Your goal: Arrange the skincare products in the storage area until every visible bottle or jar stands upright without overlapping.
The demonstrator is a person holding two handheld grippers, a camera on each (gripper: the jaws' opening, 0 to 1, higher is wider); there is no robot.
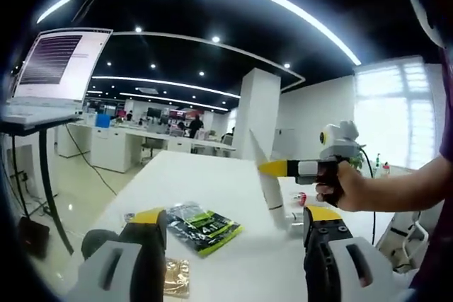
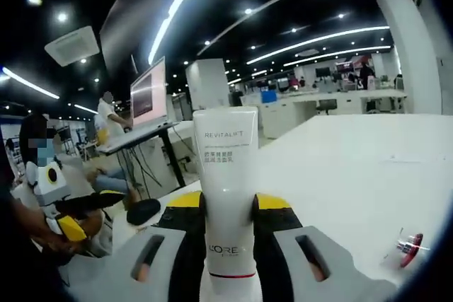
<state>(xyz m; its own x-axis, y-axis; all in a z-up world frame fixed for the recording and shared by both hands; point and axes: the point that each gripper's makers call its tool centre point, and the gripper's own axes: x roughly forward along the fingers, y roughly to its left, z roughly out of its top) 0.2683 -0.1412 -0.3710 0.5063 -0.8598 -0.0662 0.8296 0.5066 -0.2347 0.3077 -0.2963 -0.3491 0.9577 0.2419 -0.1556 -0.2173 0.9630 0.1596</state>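
right claw (image 2: 228,235): clamped on the white L'Oreal Revitalift tube (image 2: 226,196)
left claw (image 1: 233,242): wide open, holding nothing, sachets (image 1: 202,225) just ahead on tabletop (image 1: 212,182)

The white tube's (image 2: 226,196) cap end is being cut off by the right gripper view's bottom edge, and the small print on it is being blurred beyond reading.

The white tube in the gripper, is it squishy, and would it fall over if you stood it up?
Probably squishy: the white tube looks like soft plastic pinched flat at one end, and the right gripper holds it between its jaws. It is tall and narrow, so standing on its cap on the white table it could tip easily.
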